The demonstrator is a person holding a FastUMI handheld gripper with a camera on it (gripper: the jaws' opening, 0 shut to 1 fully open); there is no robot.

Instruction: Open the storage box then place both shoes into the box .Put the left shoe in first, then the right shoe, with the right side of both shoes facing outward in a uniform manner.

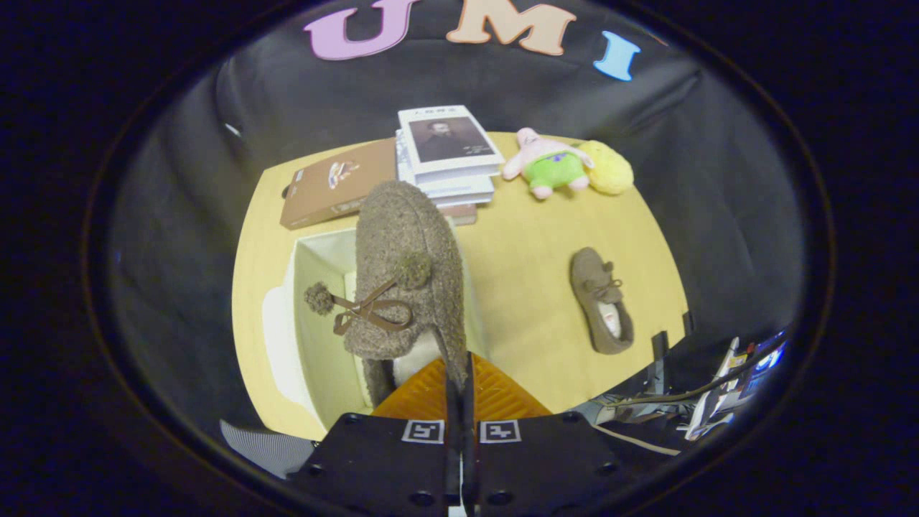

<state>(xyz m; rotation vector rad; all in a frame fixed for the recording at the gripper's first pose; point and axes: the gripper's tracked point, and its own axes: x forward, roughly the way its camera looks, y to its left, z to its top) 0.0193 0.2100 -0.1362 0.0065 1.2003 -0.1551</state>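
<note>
My gripper [459, 373] is shut on a brown fuzzy shoe [406, 251] with pom-poms and a leather bow, pinching the edge of its opening between the orange fingers [495, 395]. The shoe hangs toe-away from me over the open white storage box [316, 323], hiding much of the box's inside. The box's lid [276, 345] hangs off its near left side. The second brown shoe [602, 301] lies flat on the yellow table [531, 287] to the right of the fingers, its opening toward me.
Beyond the box lie a brown book [334, 185] and a stack of white books [449, 154]. A pink plush toy [547, 169] and a yellow plush [609, 166] sit at the table's far right. Cables and equipment [718, 391] crowd the near right beyond the table edge.
</note>
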